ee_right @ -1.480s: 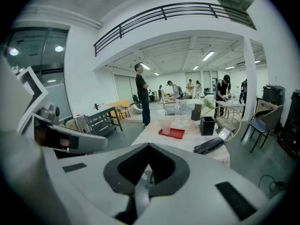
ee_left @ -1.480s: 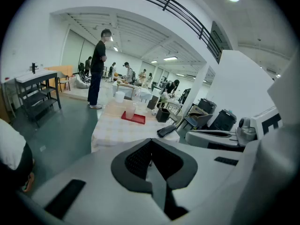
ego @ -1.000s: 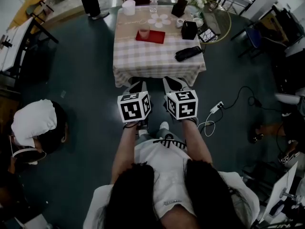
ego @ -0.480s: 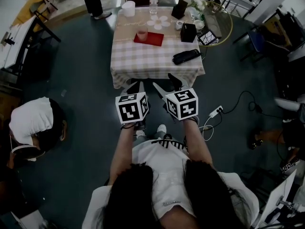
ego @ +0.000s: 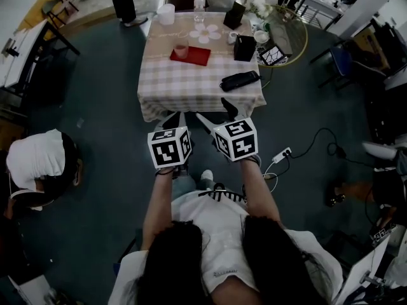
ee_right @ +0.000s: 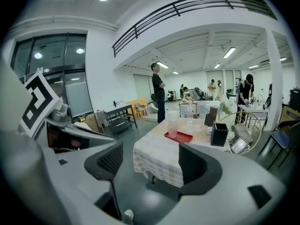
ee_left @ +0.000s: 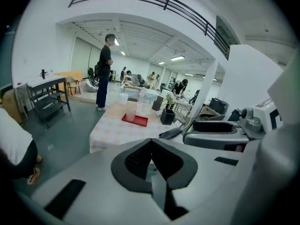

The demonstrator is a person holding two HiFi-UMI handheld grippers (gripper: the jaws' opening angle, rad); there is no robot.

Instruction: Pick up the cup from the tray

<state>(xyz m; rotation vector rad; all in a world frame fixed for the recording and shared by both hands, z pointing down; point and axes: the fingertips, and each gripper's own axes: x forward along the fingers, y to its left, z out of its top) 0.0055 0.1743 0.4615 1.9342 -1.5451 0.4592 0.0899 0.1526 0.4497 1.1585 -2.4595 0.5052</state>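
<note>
A translucent cup [ego: 181, 48] stands on a red tray [ego: 193, 57] on the far side of a checked-cloth table [ego: 191, 84]. Both grippers hover over the floor in front of the table, well short of it. My left gripper [ego: 172, 117] is shut with nothing in it; its pads meet in the left gripper view [ee_left: 151, 159], where the cup [ee_left: 131, 110] and tray [ee_left: 135, 120] lie far ahead. My right gripper [ego: 216, 113] is opening, with nothing between its jaws. Past that gap [ee_right: 152, 165] the right gripper view shows the cup [ee_right: 172, 129] on the tray [ee_right: 178, 136].
On the table lie a black pouch [ego: 240, 80], a black box [ego: 244, 47], a water bottle [ego: 199, 0], a white cylinder [ego: 167, 13] and a flower-shaped mat [ego: 205, 32]. A round glass side table [ego: 287, 35] stands to the right. One person stands beyond [ego: 124, 2], another sits at left [ego: 38, 164].
The table has slid left and a little down in the head view. The right gripper's jaws have spread apart; the left gripper's have stayed together.
</note>
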